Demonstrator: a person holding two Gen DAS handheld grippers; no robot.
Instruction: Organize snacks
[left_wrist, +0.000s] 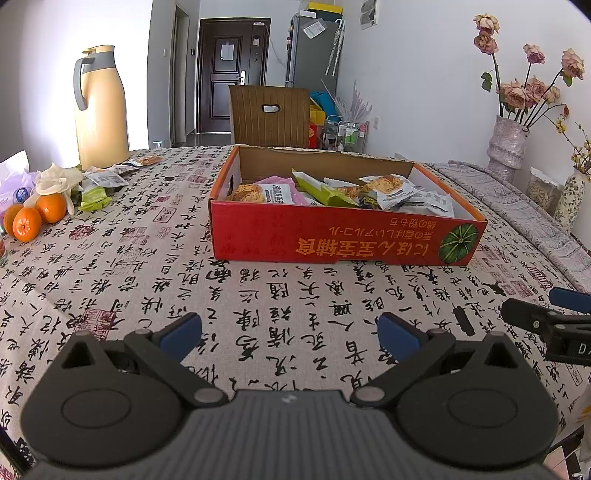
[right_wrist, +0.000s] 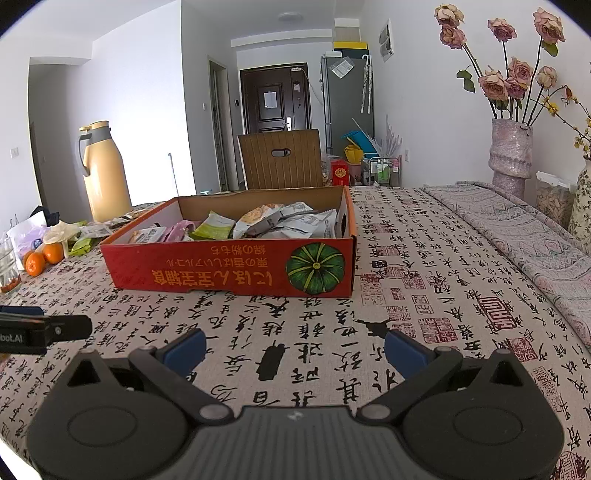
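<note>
A shallow red cardboard box with a pumpkin picture stands mid-table, holding several snack packets. More loose snack packets lie at the far left beside the jug. My left gripper hovers open over the tablecloth in front of the box, nothing between its blue pads. My right gripper is also open and empty, a little to the right of the left one. Each gripper's tip shows at the edge of the other's view.
A tall cream thermos jug stands at the back left, with oranges and a plastic bag near it. Vases with dried roses and a jar line the right wall. A brown chair back is behind the table.
</note>
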